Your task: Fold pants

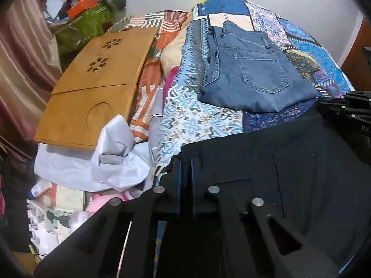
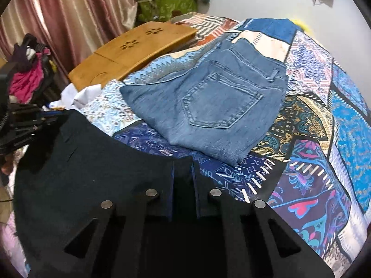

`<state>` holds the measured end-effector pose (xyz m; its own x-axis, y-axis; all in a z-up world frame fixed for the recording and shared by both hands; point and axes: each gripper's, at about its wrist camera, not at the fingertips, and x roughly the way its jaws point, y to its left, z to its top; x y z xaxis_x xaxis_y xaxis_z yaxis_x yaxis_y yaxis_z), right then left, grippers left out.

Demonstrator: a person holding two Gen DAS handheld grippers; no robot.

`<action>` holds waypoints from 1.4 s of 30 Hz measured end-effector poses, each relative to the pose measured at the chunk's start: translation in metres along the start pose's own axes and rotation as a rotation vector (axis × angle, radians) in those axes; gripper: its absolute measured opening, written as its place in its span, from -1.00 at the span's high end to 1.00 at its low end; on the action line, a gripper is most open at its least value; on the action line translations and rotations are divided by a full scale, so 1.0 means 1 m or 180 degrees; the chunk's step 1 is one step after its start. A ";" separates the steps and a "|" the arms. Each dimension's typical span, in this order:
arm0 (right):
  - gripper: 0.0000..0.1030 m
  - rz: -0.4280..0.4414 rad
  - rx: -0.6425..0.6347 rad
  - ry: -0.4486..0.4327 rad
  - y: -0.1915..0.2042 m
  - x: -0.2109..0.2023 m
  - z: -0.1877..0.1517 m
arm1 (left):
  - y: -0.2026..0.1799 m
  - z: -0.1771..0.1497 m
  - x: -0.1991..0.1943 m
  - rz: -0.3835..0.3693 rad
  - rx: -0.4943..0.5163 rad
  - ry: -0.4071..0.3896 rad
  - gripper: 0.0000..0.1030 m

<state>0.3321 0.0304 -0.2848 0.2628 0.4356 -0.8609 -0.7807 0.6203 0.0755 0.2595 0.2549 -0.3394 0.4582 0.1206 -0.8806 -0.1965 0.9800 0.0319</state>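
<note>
Dark navy pants (image 1: 266,162) hang stretched between both grippers above the patchwork bedspread (image 1: 201,118). My left gripper (image 1: 185,162) is shut on their left edge. My right gripper (image 2: 183,164) is shut on their right edge; the dark pants (image 2: 92,162) spread to its left. The right gripper also shows at the right edge of the left wrist view (image 1: 347,113), and the left gripper at the left edge of the right wrist view (image 2: 23,125). Folded blue jeans (image 1: 250,76) lie on the bedspread (image 2: 313,139) beyond, back pocket up; they also show in the right wrist view (image 2: 213,106).
A wooden lap tray (image 1: 95,88) lies on the bed's left side, also in the right wrist view (image 2: 129,48). White cloth (image 1: 116,153) is bunched beside it. A green box (image 1: 88,25) with clutter stands at the back. Pink curtains (image 2: 69,18) hang left.
</note>
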 end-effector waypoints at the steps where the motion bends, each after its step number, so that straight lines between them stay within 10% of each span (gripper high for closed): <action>1: 0.76 -0.0031 -0.0002 0.0035 0.000 0.002 0.002 | 0.000 0.000 0.003 0.0017 0.0020 0.0026 0.84; 8: 0.49 -0.0151 0.0093 -0.0134 -0.001 -0.050 0.001 | 0.008 -0.007 -0.025 0.0030 0.0037 0.0080 0.65; 13: 0.19 -0.0136 0.0004 -0.0435 0.015 -0.114 -0.028 | 0.008 -0.032 -0.080 -0.0192 0.0011 -0.0148 0.10; 30: 0.17 0.0264 0.0283 -0.0210 0.073 -0.101 -0.150 | -0.055 -0.130 -0.063 -0.0304 0.0372 0.0152 -0.02; 42: 0.18 -0.0062 0.0853 -0.0663 0.020 -0.166 -0.194 | -0.071 -0.102 -0.118 -0.0143 0.0384 -0.0084 -0.04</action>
<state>0.1628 -0.1565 -0.2378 0.4080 0.5286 -0.7444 -0.6049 0.7672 0.2132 0.1312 0.1547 -0.2863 0.4873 0.0786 -0.8697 -0.0702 0.9962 0.0507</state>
